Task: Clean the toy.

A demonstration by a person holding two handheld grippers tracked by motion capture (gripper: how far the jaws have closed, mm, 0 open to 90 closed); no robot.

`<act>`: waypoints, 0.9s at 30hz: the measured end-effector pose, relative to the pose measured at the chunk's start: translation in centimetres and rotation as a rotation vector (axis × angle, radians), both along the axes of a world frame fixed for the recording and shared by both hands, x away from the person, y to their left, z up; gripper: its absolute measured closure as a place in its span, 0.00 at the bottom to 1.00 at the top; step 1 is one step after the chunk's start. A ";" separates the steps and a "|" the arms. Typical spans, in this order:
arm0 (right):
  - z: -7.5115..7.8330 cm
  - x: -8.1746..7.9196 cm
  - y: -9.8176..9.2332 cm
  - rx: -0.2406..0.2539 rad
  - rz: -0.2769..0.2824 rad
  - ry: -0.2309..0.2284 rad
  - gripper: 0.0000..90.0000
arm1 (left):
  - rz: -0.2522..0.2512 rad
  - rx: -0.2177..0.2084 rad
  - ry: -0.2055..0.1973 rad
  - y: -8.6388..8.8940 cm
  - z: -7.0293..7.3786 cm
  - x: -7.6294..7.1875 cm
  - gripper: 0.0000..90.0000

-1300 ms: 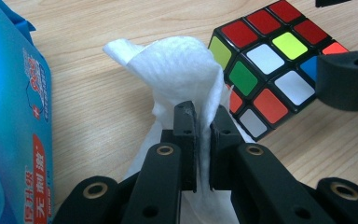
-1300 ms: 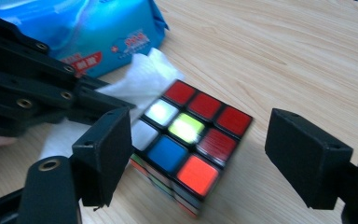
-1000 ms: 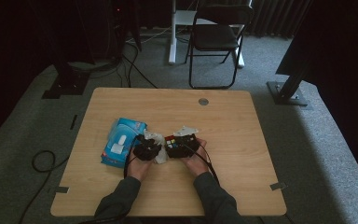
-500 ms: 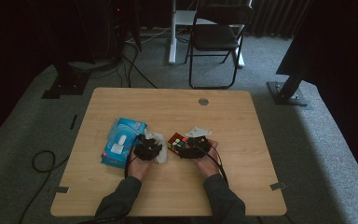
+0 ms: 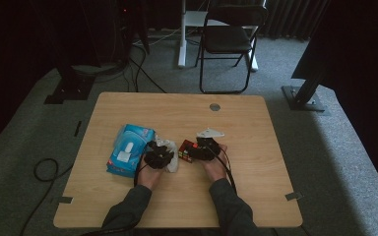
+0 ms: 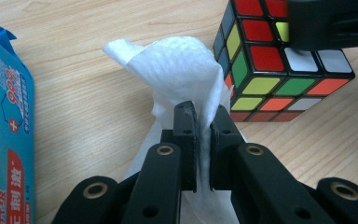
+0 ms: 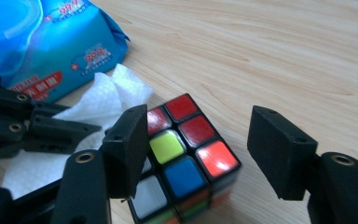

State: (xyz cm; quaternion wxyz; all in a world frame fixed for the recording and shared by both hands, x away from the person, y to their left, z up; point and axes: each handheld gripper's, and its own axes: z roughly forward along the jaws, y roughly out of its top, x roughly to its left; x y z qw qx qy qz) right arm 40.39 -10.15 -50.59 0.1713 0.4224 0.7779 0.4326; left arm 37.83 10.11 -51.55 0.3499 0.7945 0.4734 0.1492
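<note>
Your left gripper (image 6: 203, 116) has its 2 jaws closed tight on a white wipe (image 6: 179, 70). In the left gripper view the sheet is pinched between the pads – a folded peak rises above the jaw tips and the rest trails down behind the jaws. In the high view the left gripper (image 5: 158, 156) sits just right of the blue wipes pack (image 5: 128, 149), and the wipe (image 5: 170, 156) shows as a pale patch around and under it on the table (image 5: 256, 147).

Your right gripper (image 7: 200, 154) stands about half open; its jaws have just been closing. The cube (image 7: 186, 154) rests on the table between them. The left-hand jaw in the right gripper view lies against or just beside the cube's edge – contact cannot be confirmed. The other jaw stands clear of the cube, with bare wood in the gap. No grip is made.

The cube (image 6: 279, 60) lies just right of the wipe in the left gripper view, touching or nearly touching it, with 1 jaw of the right gripper above its top face. In the high view the cube (image 5: 188, 150) is between your 2 hands, near the table's middle, with the right gripper (image 5: 204, 149) over it.

The pack (image 7: 42, 42) lies flat, well left of the cube.
</note>
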 end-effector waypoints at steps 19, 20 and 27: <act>0.2 -0.6 0.6 -0.027 0.142 0.005 0.44 | -0.026 -0.018 -0.018 -0.3 0.5 -0.3 0.94; 0.3 -0.6 0.5 -0.036 0.129 0.006 0.43 | -0.031 -0.020 -0.015 -0.4 0.5 -0.4 0.94; 0.2 -0.6 -0.3 -0.030 0.114 0.016 0.46 | -0.056 -0.021 -0.020 -1.1 0.6 -0.9 0.94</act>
